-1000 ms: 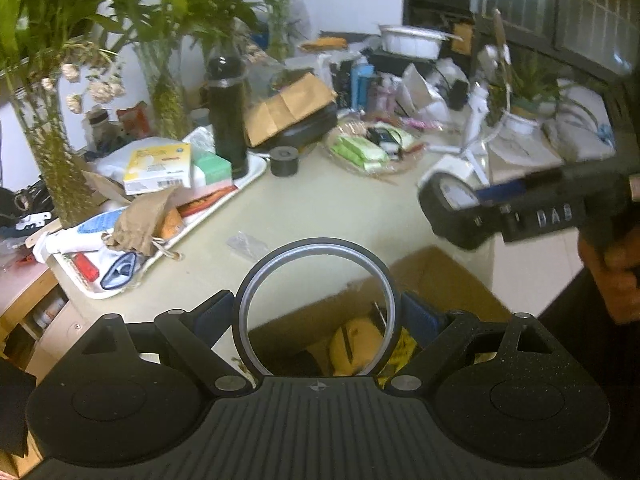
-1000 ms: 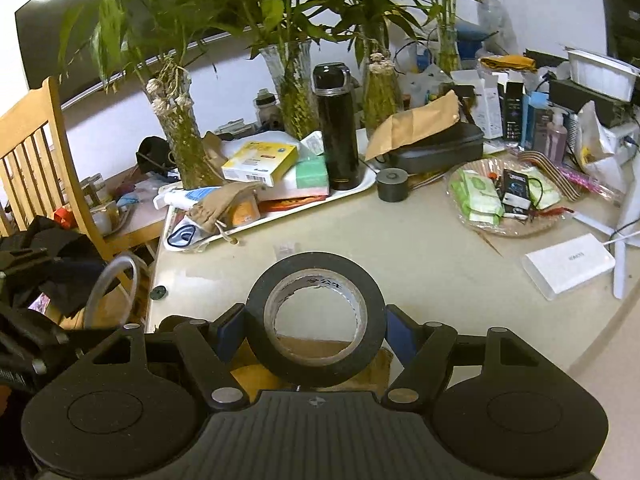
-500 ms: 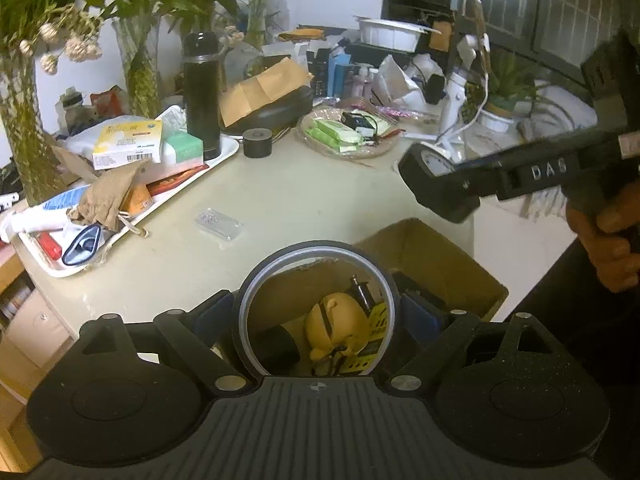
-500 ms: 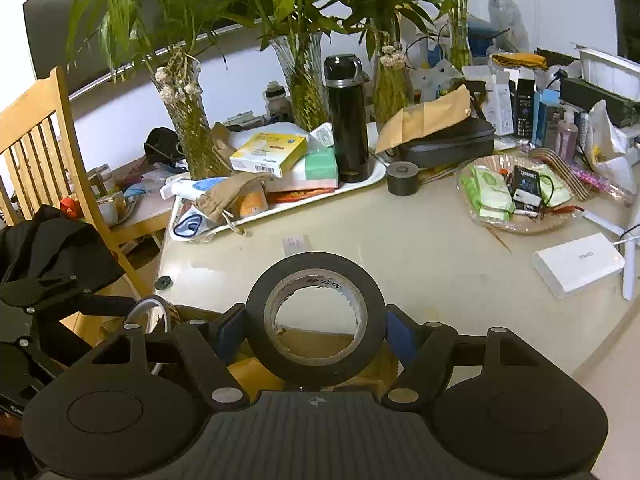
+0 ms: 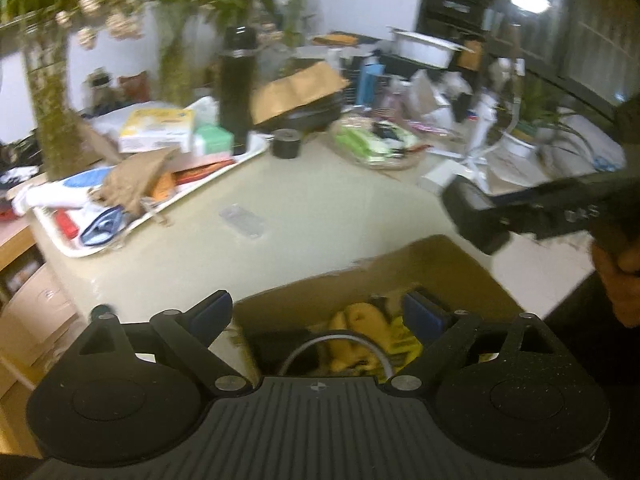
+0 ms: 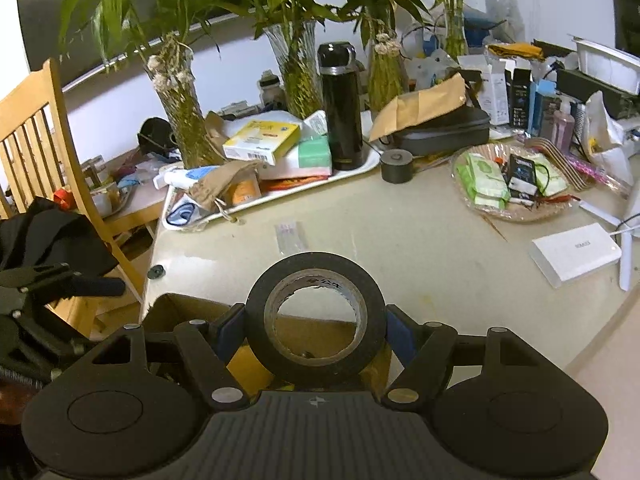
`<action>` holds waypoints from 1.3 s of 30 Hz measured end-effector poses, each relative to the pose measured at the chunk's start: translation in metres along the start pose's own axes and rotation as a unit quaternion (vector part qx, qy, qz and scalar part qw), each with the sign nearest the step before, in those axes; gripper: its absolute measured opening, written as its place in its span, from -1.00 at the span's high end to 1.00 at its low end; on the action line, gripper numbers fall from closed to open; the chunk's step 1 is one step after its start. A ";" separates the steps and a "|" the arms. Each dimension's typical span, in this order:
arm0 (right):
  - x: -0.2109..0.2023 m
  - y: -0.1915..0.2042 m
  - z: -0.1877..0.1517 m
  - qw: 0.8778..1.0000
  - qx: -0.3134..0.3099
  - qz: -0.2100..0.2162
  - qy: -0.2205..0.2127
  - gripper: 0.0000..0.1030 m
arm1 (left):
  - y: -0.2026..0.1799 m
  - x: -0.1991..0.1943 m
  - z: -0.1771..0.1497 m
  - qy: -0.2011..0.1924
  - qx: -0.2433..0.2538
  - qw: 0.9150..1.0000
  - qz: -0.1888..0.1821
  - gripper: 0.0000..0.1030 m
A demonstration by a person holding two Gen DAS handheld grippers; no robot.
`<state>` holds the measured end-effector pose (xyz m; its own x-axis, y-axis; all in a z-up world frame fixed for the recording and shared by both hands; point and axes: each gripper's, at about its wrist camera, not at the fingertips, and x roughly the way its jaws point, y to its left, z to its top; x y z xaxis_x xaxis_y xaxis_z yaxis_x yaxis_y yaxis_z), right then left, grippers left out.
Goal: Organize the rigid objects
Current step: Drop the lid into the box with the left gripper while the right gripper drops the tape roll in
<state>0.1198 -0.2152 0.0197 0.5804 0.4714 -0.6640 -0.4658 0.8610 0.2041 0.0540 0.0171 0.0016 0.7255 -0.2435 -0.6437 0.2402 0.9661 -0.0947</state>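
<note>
**Ring dropped in the box, tape roll next in line**

We take the cardboard box [image 5: 420, 268] at the near edge of the surface [image 5: 320, 216] as our landmark. Our left tongs [image 5: 318, 312] hang over the box mouth, and their jaws have just been opening; nothing is pressed between the blue pads. The thin grey ring [image 5: 336, 344] lies below them inside the box, its upper arc showing against a yellow item, the rest hidden by the tongs' body.

Our right tongs [image 6: 316, 330] sit above the box's right side, clamped partway on the black tape roll [image 6: 316, 316], one pad on each side of its outer rim, the roll standing on edge with its hole facing us.

We judge the roll stiff across its width, fairly light, matte enough not to slip; a grip across the outer rim suits it. The ring looks thin and rigid, so it likely tolerates a short drop
</note>
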 end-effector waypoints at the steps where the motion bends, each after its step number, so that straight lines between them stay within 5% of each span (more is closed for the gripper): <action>1: 0.001 0.000 0.000 1.000 0.001 0.000 0.003 -0.46 | 0.002 0.001 0.000 0.001 -0.005 1.000 0.009 -0.81; 16: 0.021 0.015 0.002 0.998 -0.016 0.020 0.052 -0.49 | 0.009 -0.006 -0.001 -0.010 -0.012 1.000 0.025 -0.81; 22: 0.018 0.015 0.005 1.000 -0.012 0.013 0.026 -0.89 | 0.013 -0.007 -0.003 -0.009 -0.017 0.999 0.030 -0.81; 39: 0.032 -0.015 -0.011 0.999 0.026 -0.025 0.003 -1.00 | 0.008 0.002 0.000 -0.001 -0.008 0.999 0.041 -0.81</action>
<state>0.1384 -0.2149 -0.0124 0.5977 0.4264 -0.6789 -0.4008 0.8923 0.2076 0.0571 0.0243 -0.0003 0.7441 -0.1642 -0.6476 0.1698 0.9840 -0.0544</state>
